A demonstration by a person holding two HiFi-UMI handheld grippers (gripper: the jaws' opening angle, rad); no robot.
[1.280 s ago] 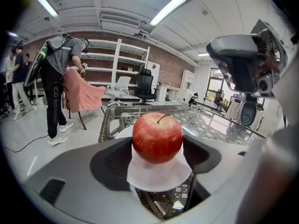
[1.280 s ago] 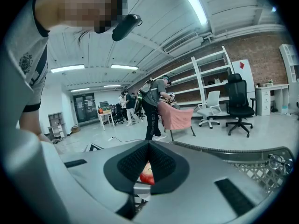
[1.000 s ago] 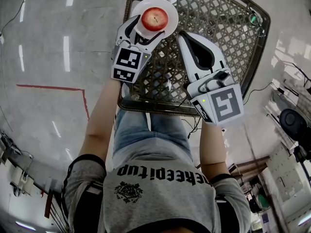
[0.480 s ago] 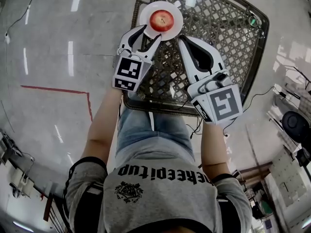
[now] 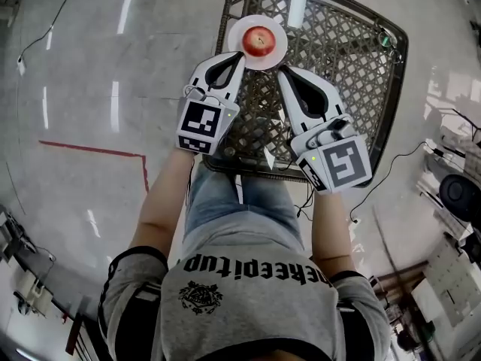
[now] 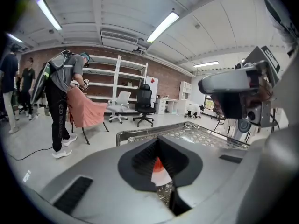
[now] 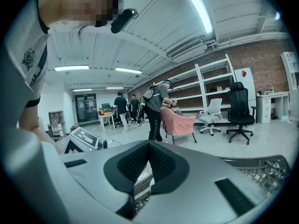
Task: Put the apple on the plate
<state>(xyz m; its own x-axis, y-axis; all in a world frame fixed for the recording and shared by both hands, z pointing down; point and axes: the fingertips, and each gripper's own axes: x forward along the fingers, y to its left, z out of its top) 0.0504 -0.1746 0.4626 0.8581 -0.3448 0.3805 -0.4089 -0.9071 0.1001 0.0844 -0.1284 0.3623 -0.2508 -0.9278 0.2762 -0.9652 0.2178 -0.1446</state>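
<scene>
A red apple (image 5: 258,40) rests on a small white plate (image 5: 237,33) at the far left corner of the metal lattice table (image 5: 346,51). Just short of the plate's near rim is my left gripper (image 5: 239,56), shut with nothing between its jaws. In the left gripper view the closed jaws (image 6: 158,143) leave a slit that shows the apple (image 6: 158,164) and the plate (image 6: 162,177) beyond. My right gripper (image 5: 282,72) hangs over the table to the right of the plate, shut and empty. The right gripper view shows its jaws (image 7: 149,146) together.
A white tube (image 5: 297,2) lies at the table's far edge and a small green object (image 5: 385,40) at its right corner. A red tape line (image 5: 98,150) marks the floor on the left. People, a pink chair (image 7: 180,124) and office chairs stand in the room beyond.
My left jaws, open on either side of the plate a second ago, have shut. Both grippers have drawn back from the plate and risen. The apple stays on the plate.
</scene>
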